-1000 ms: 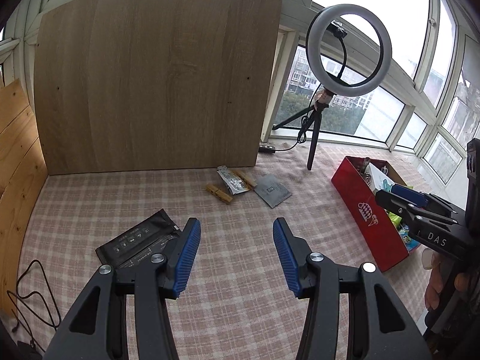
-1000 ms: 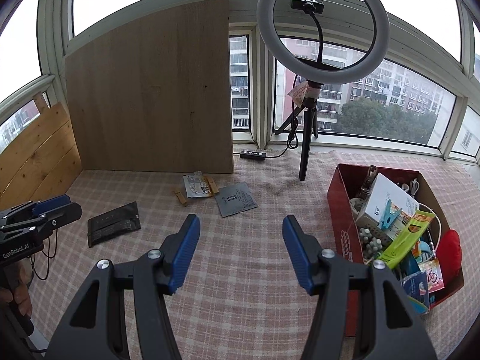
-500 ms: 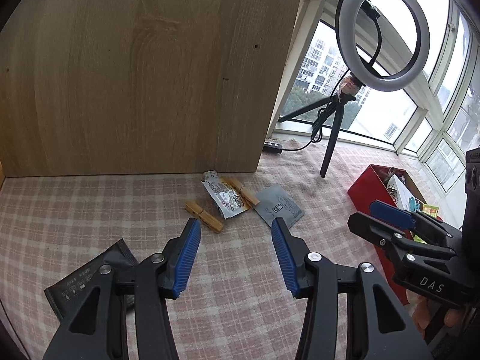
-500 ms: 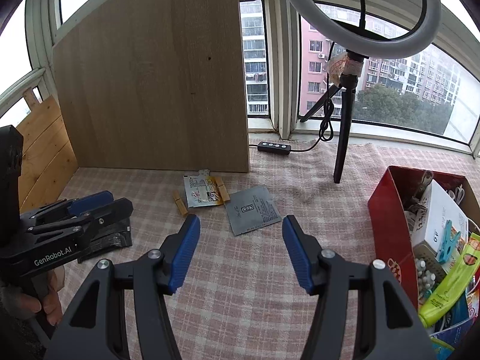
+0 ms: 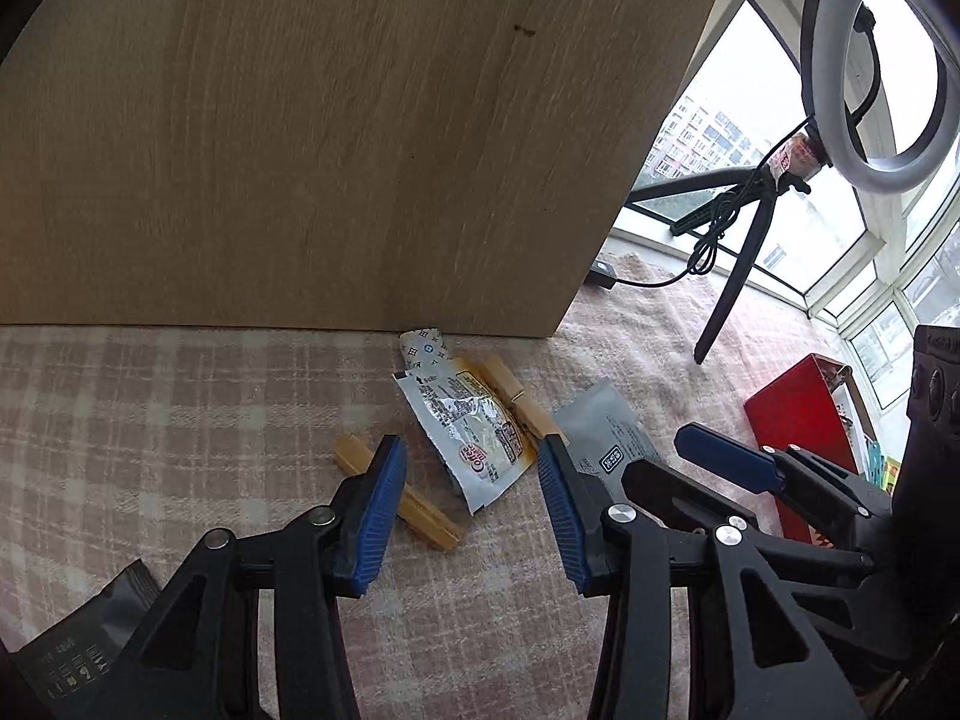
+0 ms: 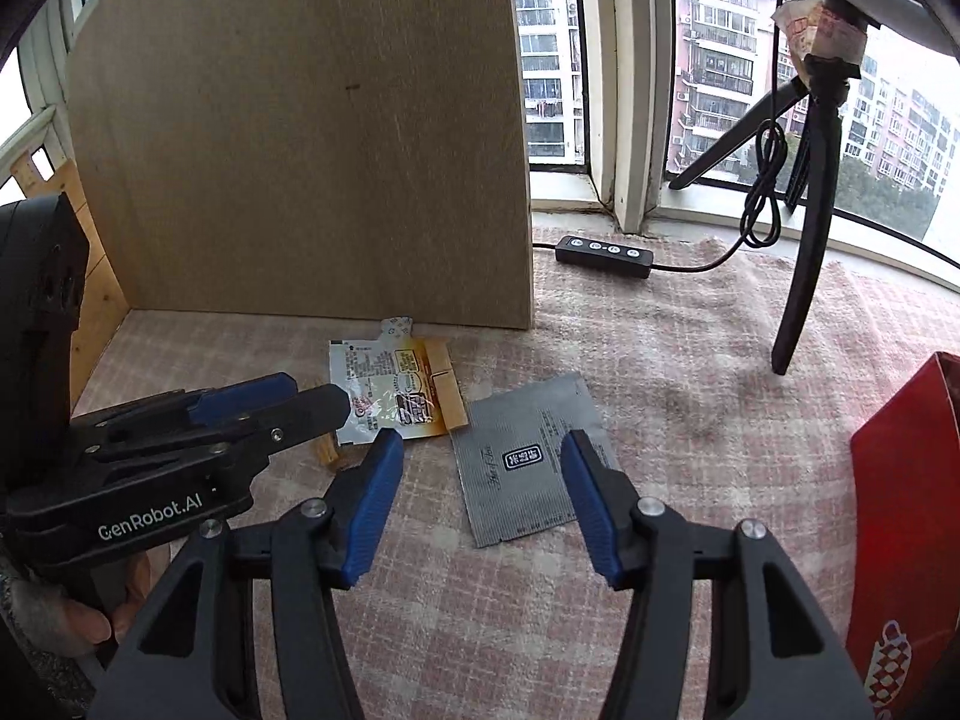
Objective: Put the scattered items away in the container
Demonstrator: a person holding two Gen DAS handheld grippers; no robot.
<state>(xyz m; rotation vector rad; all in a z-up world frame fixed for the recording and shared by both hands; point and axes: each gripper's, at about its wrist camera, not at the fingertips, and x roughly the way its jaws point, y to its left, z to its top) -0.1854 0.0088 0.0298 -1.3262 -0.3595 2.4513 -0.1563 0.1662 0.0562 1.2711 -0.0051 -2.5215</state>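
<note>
My left gripper [image 5: 471,501] hangs with its blue pads spread wide over the pink plaid cloth [image 5: 180,420], empty, one pad crossing a wooden clothespin [image 5: 420,516]. Just ahead lies a crinkled white-and-orange sachet [image 5: 474,432] with red lettering I cannot read with certainty; a second clothespin [image 5: 522,402] shows beside it, partly under its edge. My right gripper [image 6: 477,495] is likewise spread and empty, its pads flanking a flat grey foil packet [image 6: 528,462] printed with a small black label and script too fine to read. The left tool's body, seen from the right wrist, reads "GenRobot.AI". A black pouch [image 5: 90,642] with pale printing sits at the left view's lower corner. The red box [image 5: 804,414] stands off to the right, well apart from the scattered items. A wooden board [image 6: 300,132] stands behind them.
</note>
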